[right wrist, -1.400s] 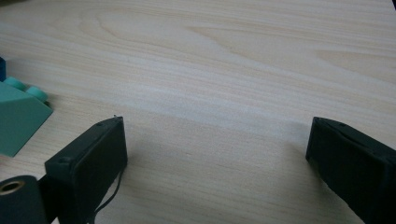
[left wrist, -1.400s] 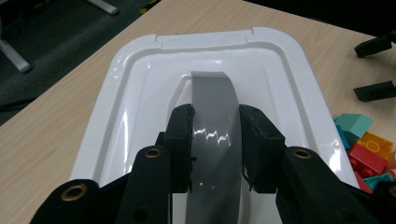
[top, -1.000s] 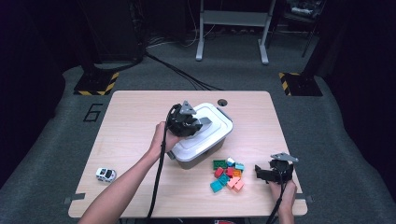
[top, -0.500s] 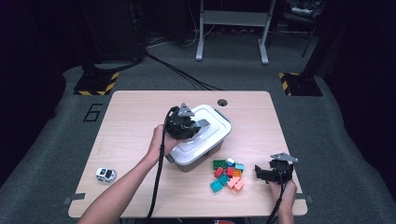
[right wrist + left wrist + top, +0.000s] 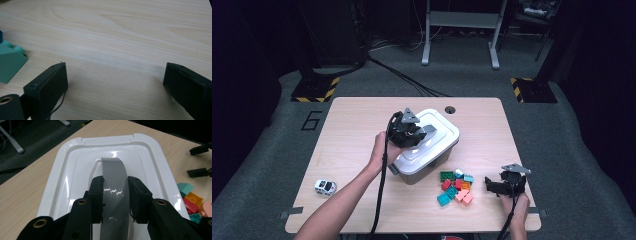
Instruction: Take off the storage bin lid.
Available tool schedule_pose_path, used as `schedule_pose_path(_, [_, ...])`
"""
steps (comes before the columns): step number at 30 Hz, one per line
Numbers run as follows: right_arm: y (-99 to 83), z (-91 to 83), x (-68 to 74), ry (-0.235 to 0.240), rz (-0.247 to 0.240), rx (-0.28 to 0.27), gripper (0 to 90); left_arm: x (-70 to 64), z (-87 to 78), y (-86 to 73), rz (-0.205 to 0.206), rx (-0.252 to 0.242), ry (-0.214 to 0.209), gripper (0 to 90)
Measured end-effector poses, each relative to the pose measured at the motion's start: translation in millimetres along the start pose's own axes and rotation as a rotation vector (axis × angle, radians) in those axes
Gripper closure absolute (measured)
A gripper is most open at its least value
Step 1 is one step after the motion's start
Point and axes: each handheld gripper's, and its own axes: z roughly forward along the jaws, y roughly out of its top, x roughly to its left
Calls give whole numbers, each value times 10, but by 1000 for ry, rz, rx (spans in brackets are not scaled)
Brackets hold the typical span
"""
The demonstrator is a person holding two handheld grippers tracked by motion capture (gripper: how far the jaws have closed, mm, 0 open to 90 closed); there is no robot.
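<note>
The left tool (image 5: 115, 195) clamps the box's grey handle (image 5: 113, 173), lid-lifting seemingly next; the right tool (image 5: 115, 85) rests spread near the worktop's front edge.

white lidded box (image 5: 427, 150) | grey handle (image 5: 114, 182) | mid-table, lid on

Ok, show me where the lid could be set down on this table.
The widest bare stretch of table lies left of the bin, above the toy car. The far right side past the hole is also free. It is crowded near the bricks and the right gripper.
</note>
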Motion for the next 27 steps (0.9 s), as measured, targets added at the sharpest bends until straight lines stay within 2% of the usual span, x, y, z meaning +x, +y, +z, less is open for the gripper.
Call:
schedule_pose_path(8, [0, 1, 0, 0, -1, 1, 45, 45, -104, 75, 2, -11, 16, 665])
schedule_pose_path(12, [1, 2, 2, -2, 1, 1, 44, 78, -149, 104, -10, -24, 26, 665])
schedule_pose_path(19, [1, 2, 1, -2, 2, 1, 43, 199, -262, 150, -26, -36, 53, 665])
schedule_pose_path(27, [1, 2, 1, -2, 2, 1, 42, 353, -361, 158, -62, -52, 92, 664])
